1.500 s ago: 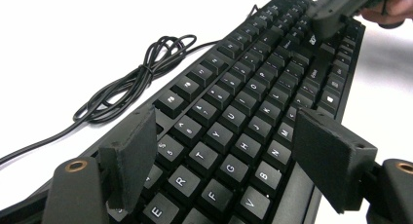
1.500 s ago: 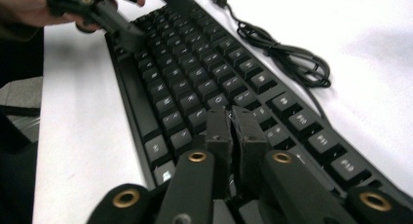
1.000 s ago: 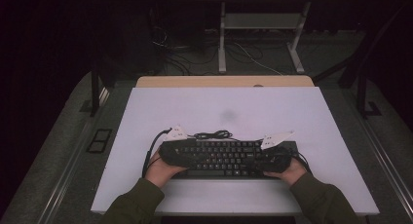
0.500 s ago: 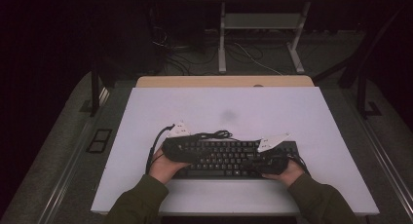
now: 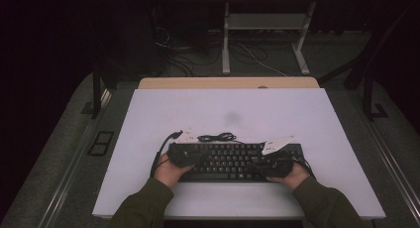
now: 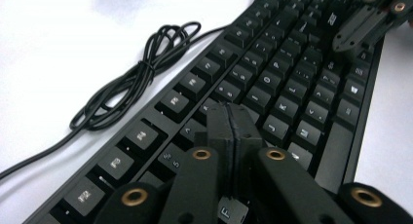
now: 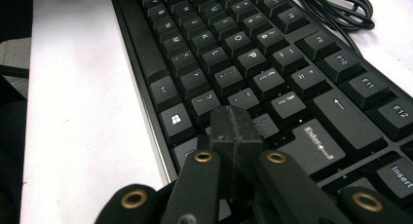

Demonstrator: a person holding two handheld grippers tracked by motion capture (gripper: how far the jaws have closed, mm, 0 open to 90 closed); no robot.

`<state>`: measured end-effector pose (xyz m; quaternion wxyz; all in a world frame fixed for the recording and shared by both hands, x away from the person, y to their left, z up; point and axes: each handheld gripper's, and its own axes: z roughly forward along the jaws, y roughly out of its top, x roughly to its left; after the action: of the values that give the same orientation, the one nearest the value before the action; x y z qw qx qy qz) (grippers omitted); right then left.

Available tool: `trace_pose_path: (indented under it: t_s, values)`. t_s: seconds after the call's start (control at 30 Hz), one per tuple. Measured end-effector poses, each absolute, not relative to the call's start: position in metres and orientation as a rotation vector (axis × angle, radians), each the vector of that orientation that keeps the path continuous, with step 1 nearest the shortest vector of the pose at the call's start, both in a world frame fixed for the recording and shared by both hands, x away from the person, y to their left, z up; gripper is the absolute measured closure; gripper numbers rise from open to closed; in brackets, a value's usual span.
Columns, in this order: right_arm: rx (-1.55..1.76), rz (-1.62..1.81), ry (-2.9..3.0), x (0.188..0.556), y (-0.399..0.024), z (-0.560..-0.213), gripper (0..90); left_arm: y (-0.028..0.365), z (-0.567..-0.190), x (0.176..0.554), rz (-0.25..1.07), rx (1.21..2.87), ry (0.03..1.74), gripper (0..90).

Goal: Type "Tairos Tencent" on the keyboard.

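High view shows a black keyboard [image 5: 233, 161] lying flat on the white table [image 5: 148, 119], nearer the front edge than the back and roughly centred between the left and right edges. Its cable [image 5: 216, 137] is bundled in a loose coil just behind the keyboard's back edge. The left gripper [image 5: 184, 156] sits over the keyboard's left end and the right gripper [image 5: 276, 167] over its right end, each carried by a hand coming in from the front edge.

Left gripper view has the two black jaws pressed flat together with nothing between them; they have just been closing, and their joined tip [image 6: 233, 129] stands over the letter rows, seemingly at or just above a key. Right gripper view reads the same: jaws pressed together on nothing, the tip [image 7: 233, 131] over the keys near the Enter key [image 7: 314, 139] and the Windows key [image 7: 175, 121]. Whether either tip actually touches a keycap I cannot tell.

The work looks like pressing keys with closed tips used as single pointers. To do it well, keep the jaws pressed together so the tip stays narrow, and come down squarely on the middle of one keycap. The tip is about as wide as a key, so landing off centre could catch a neighbour. Press lightly and straight down so the keyboard does not slide toward the front edge, and lift clear before moving on.
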<state>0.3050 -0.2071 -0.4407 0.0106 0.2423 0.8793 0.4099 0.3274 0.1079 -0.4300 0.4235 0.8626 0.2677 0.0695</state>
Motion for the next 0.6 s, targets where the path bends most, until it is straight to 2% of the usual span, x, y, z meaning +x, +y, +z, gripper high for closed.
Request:
trace_pose_path:
  t_s: [0.6]
  values:
    - [0.758,1.277,2.742,0.3045,-0.2070,-0.4407,89.3,0.1075,-0.4358,0.3263,0.177,2.191,0.694,88.9]
